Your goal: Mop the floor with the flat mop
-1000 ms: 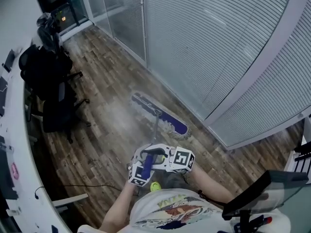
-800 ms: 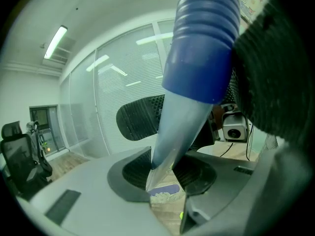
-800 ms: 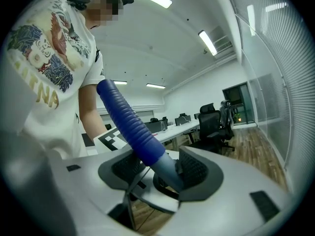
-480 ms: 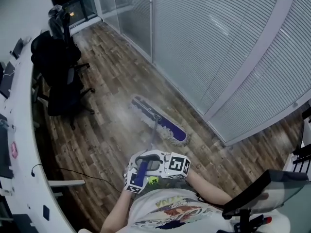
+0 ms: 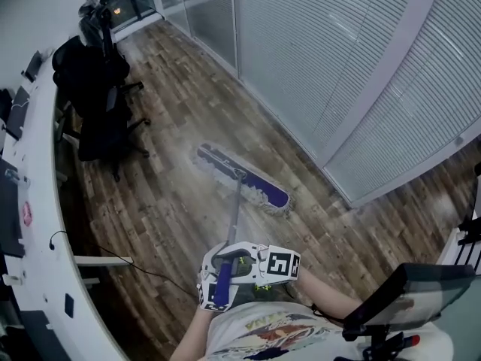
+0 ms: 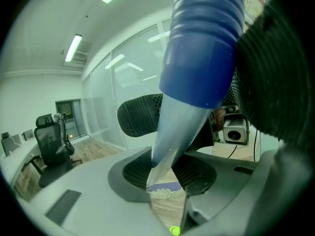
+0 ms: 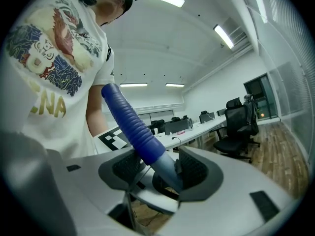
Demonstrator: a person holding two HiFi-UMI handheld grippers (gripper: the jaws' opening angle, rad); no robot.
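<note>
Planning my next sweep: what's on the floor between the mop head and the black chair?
Nothing: bare wood floor between mop head and chair, head view.

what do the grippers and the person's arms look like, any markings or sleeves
Both the left gripper and right gripper are light grey plastic with dark ribbed pads. Each carries a white cube with black square markers. The person wears a white printed T-shirt with short sleeves.
</note>
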